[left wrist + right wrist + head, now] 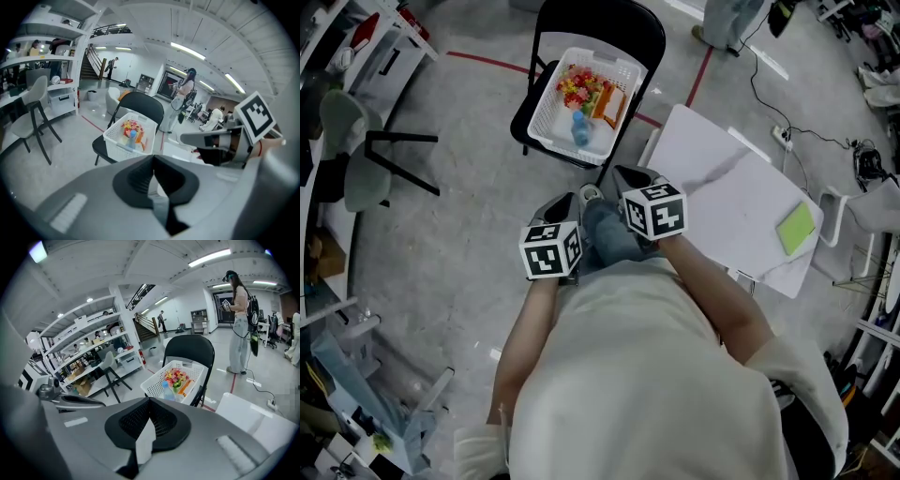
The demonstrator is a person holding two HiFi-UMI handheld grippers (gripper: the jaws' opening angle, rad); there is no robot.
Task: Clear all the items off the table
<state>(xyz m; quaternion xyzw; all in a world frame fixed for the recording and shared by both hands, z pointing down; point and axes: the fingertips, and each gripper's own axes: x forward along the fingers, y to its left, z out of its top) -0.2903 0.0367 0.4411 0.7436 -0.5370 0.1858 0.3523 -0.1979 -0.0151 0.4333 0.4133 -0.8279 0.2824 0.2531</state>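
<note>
Head view: basket (543, 116) on chair (602, 22) beside table (722, 208).

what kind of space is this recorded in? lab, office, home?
Most likely an open lab or workshop hall, not a home: bare grey floor marked with red tape, open shelving racks along the wall, long strip lights overhead.

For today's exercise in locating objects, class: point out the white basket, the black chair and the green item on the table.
white basket (546, 111), head view, its left wall.
black chair (609, 19), head view, its backrest.
green item (796, 228), head view, its flat top.
</note>
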